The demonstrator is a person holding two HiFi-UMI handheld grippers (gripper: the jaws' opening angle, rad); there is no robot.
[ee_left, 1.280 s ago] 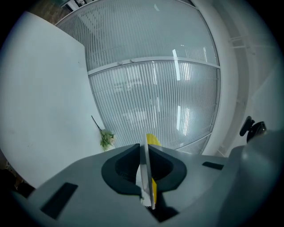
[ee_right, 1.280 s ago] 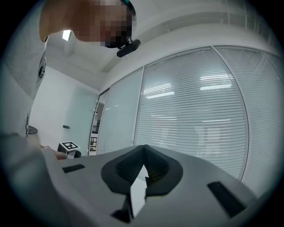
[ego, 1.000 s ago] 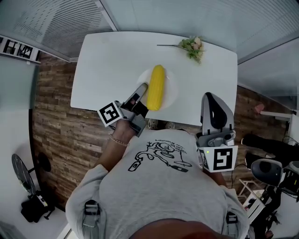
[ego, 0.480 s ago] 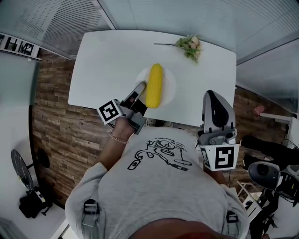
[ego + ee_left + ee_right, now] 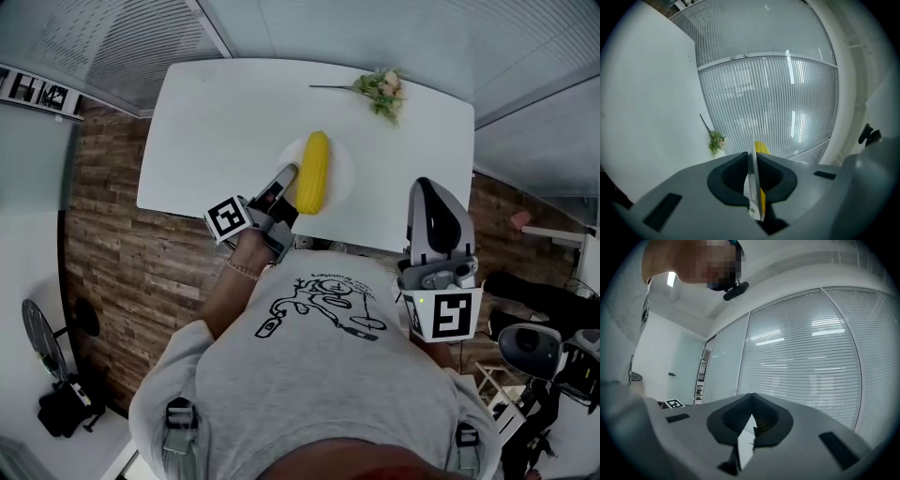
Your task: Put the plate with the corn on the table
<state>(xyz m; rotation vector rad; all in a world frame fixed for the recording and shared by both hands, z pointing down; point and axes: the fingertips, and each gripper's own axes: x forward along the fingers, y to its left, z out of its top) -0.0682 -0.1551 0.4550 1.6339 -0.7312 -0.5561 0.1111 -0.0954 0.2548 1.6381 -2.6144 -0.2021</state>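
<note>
Your left claw (image 5: pixel 286 180) clamps the plate (image 5: pixel 344 174) at its near rim. The corn (image 5: pixel 313 172) covers much of the plate. Contact with the desk (image 5: pixel 216 122) is unclear. Your right claw (image 5: pixel 751 404) is clenched and empty.

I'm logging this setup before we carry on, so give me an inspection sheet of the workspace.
Surface: white table.
Job's things: plate carrying the corn, by the table's near edge; resting or lifted, cannot tell.
Clutter: flower sprig at the far right corner.
Grippers: left hand-held gripper shut on the plate's rim; right hand-held gripper shut, empty, off the table.
Cables: nothing seen.
Surroundings: wood-plank floor, blinds behind glass, fan on the floor.
</note>
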